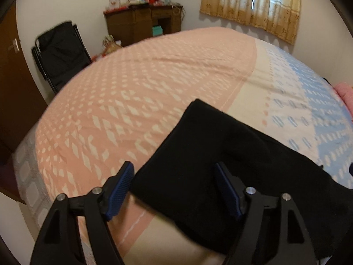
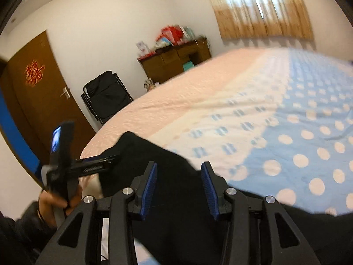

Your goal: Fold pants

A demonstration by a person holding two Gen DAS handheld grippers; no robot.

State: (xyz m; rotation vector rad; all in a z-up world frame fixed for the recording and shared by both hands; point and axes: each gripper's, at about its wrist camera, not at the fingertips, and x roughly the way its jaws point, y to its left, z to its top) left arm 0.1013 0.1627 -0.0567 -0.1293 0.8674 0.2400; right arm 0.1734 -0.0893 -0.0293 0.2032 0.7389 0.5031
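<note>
Black pants (image 1: 220,165) lie on the bed near its front edge, folded into a flat dark slab. My left gripper (image 1: 174,187) is open, its blue pads (image 1: 120,190) spread wide over the pants' left end, holding nothing. In the right wrist view the pants (image 2: 176,198) fill the lower middle. My right gripper (image 2: 179,187) is open above them, with dark cloth showing between the pads and nothing clamped. The left gripper (image 2: 72,165) shows at the left in a hand, over the pants' left end.
The bed (image 1: 154,88) has a pink and blue patterned sheet. A black folding chair (image 1: 59,53) and a brown door (image 2: 44,88) stand to the left. A wooden cabinet (image 1: 143,22) with clutter is at the far wall, curtains (image 1: 253,4) at the right.
</note>
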